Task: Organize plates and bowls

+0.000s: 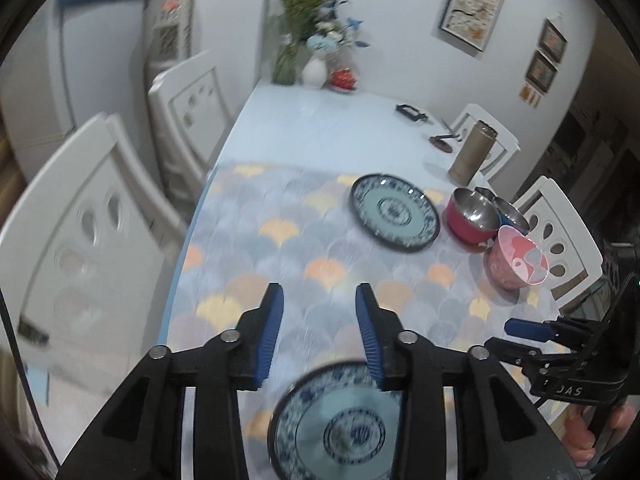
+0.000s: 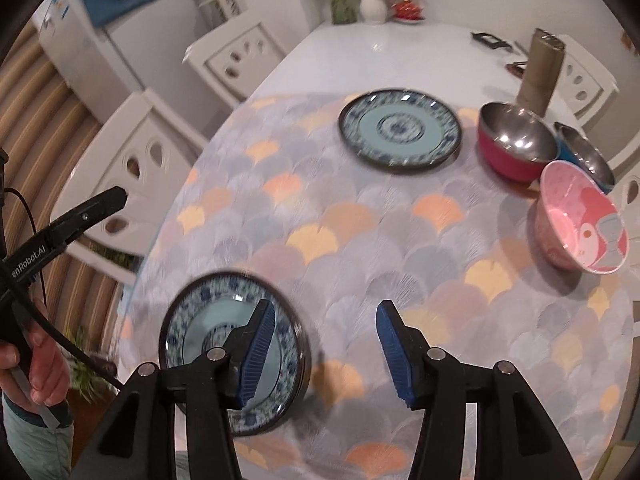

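Left wrist view: the left gripper (image 1: 320,332) hangs released and empty above the patterned tablecloth (image 1: 280,248), a small blue-patterned plate (image 1: 336,428) lying just beneath its fingers. Right wrist view: the right gripper (image 2: 326,354) is spread wide and empty; the large blue-patterned plate (image 2: 400,130) lies farther off, beside the red bowl (image 2: 516,142), blue bowl (image 2: 584,152) and pink bowl (image 2: 580,224).

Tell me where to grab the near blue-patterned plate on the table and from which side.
Take the near plate by its raised dark rim, probably the edge facing the left claw, which hangs open just above it. It lies flat on the tablecloth, so slide one finger under the rim, coming in low.
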Demonstrator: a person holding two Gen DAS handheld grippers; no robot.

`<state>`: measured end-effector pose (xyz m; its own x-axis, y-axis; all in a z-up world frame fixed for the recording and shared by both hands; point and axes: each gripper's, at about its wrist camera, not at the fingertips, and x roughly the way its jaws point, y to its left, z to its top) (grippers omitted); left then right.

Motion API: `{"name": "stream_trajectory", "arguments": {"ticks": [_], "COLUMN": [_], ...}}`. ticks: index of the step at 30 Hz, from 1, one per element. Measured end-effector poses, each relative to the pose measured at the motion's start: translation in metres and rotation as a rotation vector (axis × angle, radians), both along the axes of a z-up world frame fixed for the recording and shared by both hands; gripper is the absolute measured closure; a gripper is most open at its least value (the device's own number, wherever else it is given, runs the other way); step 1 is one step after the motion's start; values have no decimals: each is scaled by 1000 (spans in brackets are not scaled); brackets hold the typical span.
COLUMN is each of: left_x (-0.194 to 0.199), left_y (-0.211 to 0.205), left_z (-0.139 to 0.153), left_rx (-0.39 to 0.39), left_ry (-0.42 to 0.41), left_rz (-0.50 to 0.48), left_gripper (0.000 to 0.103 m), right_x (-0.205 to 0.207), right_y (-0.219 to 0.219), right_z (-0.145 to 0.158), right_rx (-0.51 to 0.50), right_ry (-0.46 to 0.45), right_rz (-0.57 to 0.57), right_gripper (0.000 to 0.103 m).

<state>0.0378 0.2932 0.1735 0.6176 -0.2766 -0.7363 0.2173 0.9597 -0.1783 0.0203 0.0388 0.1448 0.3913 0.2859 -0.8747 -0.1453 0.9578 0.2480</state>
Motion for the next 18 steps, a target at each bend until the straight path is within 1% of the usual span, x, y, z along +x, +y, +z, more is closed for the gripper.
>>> {"name": "stream_trajectory", "arguments": {"ticks": [3,5,6,7,9,12,14,16,18], "left_x": [17,28,36,45,57,82,100,116,136], "left_y": [-14,-22,-27,-31,-37,-50,-60,-66,-72], "left_z": [10,14,16,17,19,16,9,-1,-14], "left_rx": [15,20,22,20,12,-2,12,7,-16], "left_ry": [-22,-34,-40,-44,-56,-59,-51,-26,16], "left_rz": [-47,-74,-89,-100,-110,-153,-162,-175,-186], "left_gripper": [68,65,60,50,35,35,35,35,36], "right_x": [10,18,22,28,39,62,76,94,109], "right_y": [-12,-21,-25,-30,-37,-46,-49,-53,-56], "right_z": [13,21,24,27,31,31,26,16,4], "right_rx": [10,19,24,31,42,46,52,63,74], "right_ry": [-36,-59,-68,-77,-88,-89,-77,-48,-16], "right_rz": [-44,-73,-87,-103,-127,-165,-183,-207,-220], "right_gripper": [49,49,49,49,49,49,49,49,48]}}
